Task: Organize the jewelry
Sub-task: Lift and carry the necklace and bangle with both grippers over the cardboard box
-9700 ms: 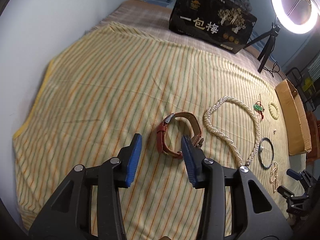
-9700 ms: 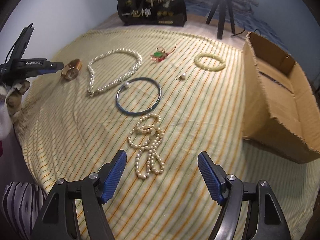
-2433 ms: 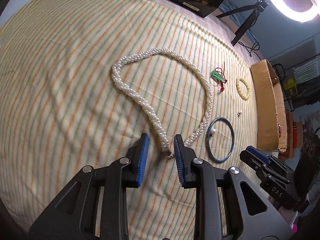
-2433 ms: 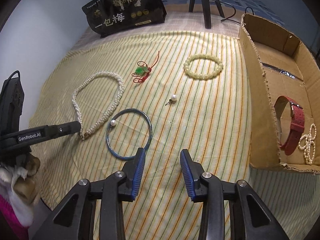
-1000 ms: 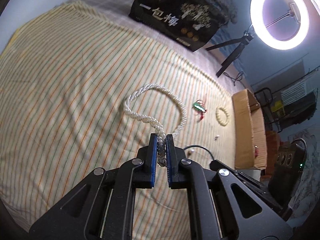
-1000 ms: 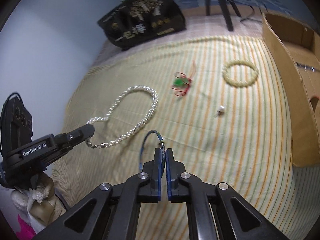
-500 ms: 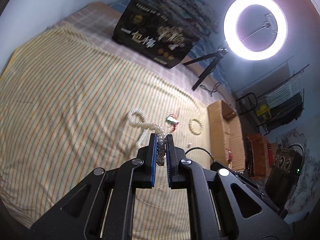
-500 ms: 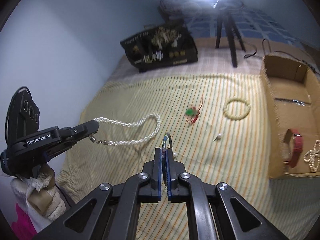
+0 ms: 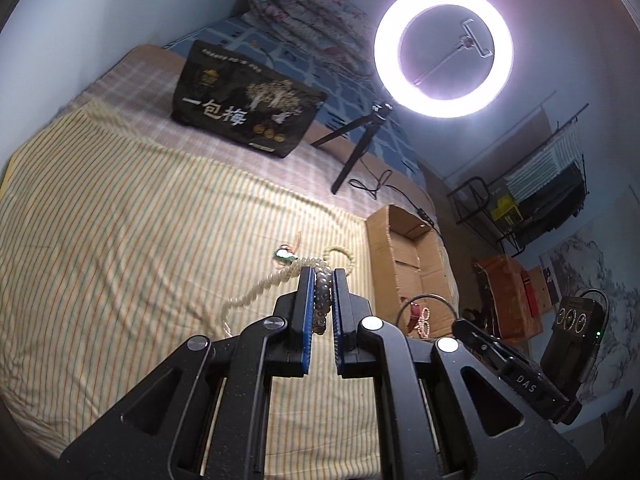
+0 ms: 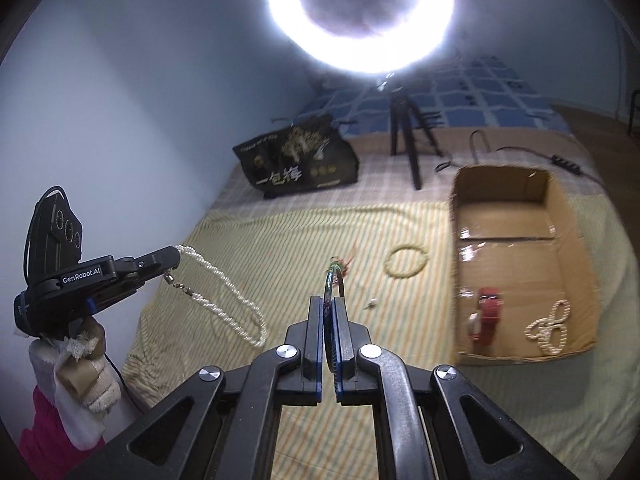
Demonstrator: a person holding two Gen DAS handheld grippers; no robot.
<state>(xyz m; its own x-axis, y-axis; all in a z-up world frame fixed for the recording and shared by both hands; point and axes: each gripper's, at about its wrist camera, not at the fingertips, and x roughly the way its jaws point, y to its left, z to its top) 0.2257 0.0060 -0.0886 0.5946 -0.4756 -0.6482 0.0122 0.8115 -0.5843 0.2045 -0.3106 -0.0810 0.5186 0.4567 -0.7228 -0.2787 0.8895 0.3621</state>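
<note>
Left gripper (image 9: 320,280) is clamped on a twisted white pearl necklace (image 10: 224,280), which hangs from its tip above the striped yellow bedsheet (image 9: 120,240). Right gripper (image 10: 328,308) is closed on a thin blue bangle (image 10: 329,280) standing edge-on between its pads. The open cardboard box (image 10: 520,240), right of both, holds a red-strap watch (image 10: 486,312) and a small pearl bracelet (image 10: 550,326).

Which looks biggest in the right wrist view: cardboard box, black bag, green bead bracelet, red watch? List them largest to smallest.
1. cardboard box
2. black bag
3. green bead bracelet and red watch: too alike to rank, and the watch lies partly foreshortened in the box.
</note>
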